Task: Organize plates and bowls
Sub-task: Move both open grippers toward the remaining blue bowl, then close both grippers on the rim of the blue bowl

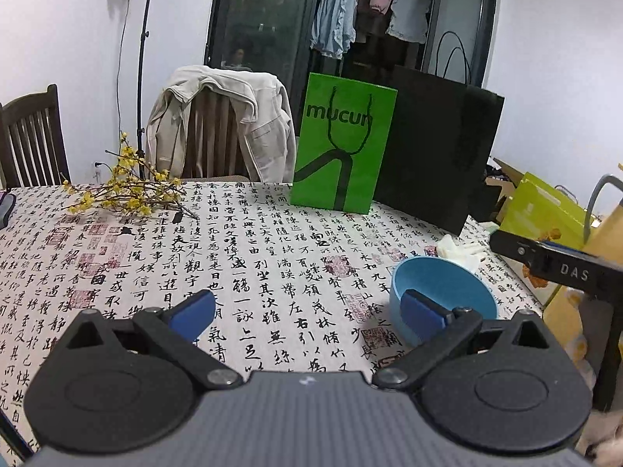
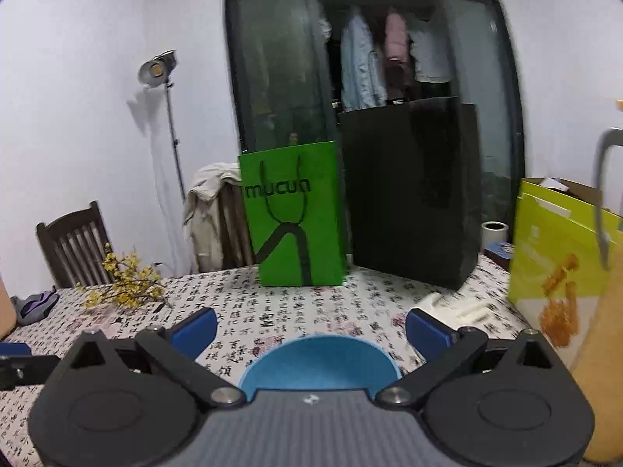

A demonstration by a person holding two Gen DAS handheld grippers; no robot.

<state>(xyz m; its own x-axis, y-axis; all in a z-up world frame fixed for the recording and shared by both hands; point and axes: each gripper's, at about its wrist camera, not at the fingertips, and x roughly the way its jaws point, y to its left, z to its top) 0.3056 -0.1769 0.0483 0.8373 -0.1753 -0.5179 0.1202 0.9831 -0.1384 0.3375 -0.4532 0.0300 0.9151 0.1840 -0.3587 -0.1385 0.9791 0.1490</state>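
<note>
A blue bowl (image 1: 447, 288) stands upright on the calligraphy tablecloth (image 1: 253, 241), near the table's right edge. My left gripper (image 1: 311, 311) is open above the cloth; its right finger overlaps the bowl's near rim in the picture, nothing between the pads. In the right wrist view the same blue bowl (image 2: 319, 362) sits low and centred, partly hidden by the gripper body. My right gripper (image 2: 311, 329) is open, its blue pads spread wider than the bowl and above it. The right gripper's black frame (image 1: 560, 268) shows at the right of the left wrist view.
A green paper bag (image 1: 342, 144) and a tall black bag (image 1: 436, 148) stand at the table's far side. Yellow flower twigs (image 1: 124, 190) lie far left. White gloves or cloth (image 1: 459, 251) lie behind the bowl. A yellow-green bag (image 2: 560, 257) stands right. Chairs (image 1: 218, 136) line the far edge.
</note>
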